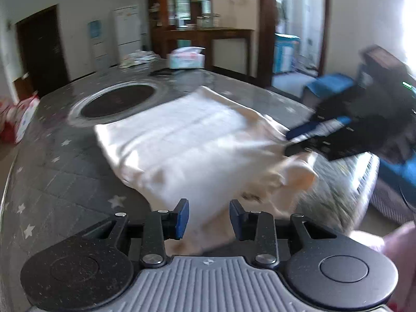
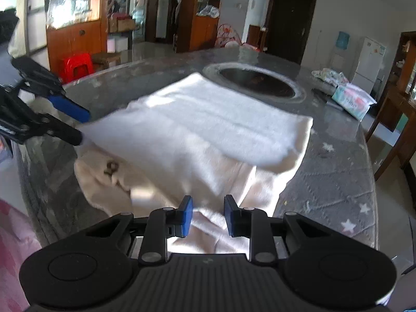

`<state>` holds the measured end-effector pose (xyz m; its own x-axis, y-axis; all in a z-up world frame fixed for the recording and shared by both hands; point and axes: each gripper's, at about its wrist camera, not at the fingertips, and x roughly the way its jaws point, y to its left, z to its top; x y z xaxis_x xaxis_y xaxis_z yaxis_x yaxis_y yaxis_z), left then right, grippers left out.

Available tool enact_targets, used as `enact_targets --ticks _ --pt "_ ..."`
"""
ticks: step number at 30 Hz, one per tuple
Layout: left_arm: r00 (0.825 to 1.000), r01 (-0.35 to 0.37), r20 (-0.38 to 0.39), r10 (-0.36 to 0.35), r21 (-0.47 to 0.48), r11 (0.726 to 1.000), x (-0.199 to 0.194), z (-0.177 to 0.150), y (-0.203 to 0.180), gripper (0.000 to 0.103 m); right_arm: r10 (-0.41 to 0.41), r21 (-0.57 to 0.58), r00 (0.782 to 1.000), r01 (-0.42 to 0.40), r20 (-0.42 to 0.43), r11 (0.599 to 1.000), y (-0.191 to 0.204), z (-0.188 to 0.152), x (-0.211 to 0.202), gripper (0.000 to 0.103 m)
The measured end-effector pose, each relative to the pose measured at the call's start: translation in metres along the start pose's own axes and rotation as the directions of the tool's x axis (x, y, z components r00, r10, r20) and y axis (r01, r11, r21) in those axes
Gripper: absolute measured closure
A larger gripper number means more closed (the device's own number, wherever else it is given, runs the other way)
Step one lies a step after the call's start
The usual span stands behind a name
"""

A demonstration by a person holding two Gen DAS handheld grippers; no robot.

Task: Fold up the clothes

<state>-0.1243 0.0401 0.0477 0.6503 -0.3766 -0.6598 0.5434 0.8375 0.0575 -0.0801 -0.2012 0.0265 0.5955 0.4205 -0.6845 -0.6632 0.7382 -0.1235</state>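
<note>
Garment, cream-white, lying mostly flat on dark star-print table, upper layer already doubled over lower part. Near end spilling over table edge toward both cameras. Placed just beside round hotplate inset, probably because that's the widest flat patch.

Left gripper low at near hem, fingers apart, cloth visible through the gap but nothing pinched. Right gripper same deal: fingers apart over the hanging part, no clamp. Looks like both lining up for a corner grab, just a guess.

Hard to make out: heavy motion blur, so type of garment unclear. Small dark mark on lower layer, maybe a logo or drawstring. Tissue pack on far side, well apart. Pink blur at frame edge, probably the holder's hand, cut off.
</note>
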Motion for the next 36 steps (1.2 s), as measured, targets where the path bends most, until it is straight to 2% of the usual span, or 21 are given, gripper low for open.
enact_targets --ticks 5,7,15,17,20,23,28,32,36 --pt "1.0 0.012 -0.021 -0.01 0.121 0.993 0.004 -0.012 -0.021 0.065 -0.008 -0.011 1.0 0.008 0.025 1.0 0.001 0.003 -0.01 0.078" --pt "1.0 0.016 -0.02 -0.013 0.155 0.988 0.008 -0.014 -0.028 0.065 -0.003 -0.023 1.0 0.003 0.0 1.0 0.001 0.003 -0.008 0.078" --pt "0.999 -0.011 0.043 0.0 0.24 0.971 0.019 -0.015 -0.04 0.065 -0.026 -0.042 1.0 0.026 -0.002 0.999 -0.001 0.001 -0.021 0.075" --pt "0.999 -0.008 0.054 -0.005 0.253 0.967 0.022 -0.014 -0.041 0.067 -0.031 -0.046 1.0 0.031 -0.002 0.998 -0.002 0.001 -0.025 0.057" --pt "0.998 0.0 0.064 -0.017 0.26 0.966 0.026 -0.014 -0.042 0.085 -0.044 -0.076 0.999 0.044 -0.009 0.996 -0.001 -0.001 -0.03 0.053" --pt "0.995 0.001 0.094 -0.024 0.231 0.973 0.023 -0.008 -0.036 0.093 -0.039 -0.13 0.999 0.036 -0.02 0.991 0.003 -0.004 -0.036 0.046" --pt "0.991 0.017 0.132 -0.031 0.105 0.994 0.017 0.012 -0.008 0.094 0.004 -0.234 1.0 -0.006 -0.009 0.972 0.018 -0.011 -0.038 0.036" --pt "0.988 0.039 0.148 -0.048 0.065 0.997 0.017 0.024 0.003 0.094 0.005 -0.311 0.999 0.01 0.047 0.95 0.033 -0.013 -0.029 0.034" --pt "0.987 0.052 0.147 -0.058 0.045 0.998 0.02 0.029 0.009 0.094 0.002 -0.327 0.996 0.029 0.094 0.944 0.037 -0.008 -0.008 0.035"
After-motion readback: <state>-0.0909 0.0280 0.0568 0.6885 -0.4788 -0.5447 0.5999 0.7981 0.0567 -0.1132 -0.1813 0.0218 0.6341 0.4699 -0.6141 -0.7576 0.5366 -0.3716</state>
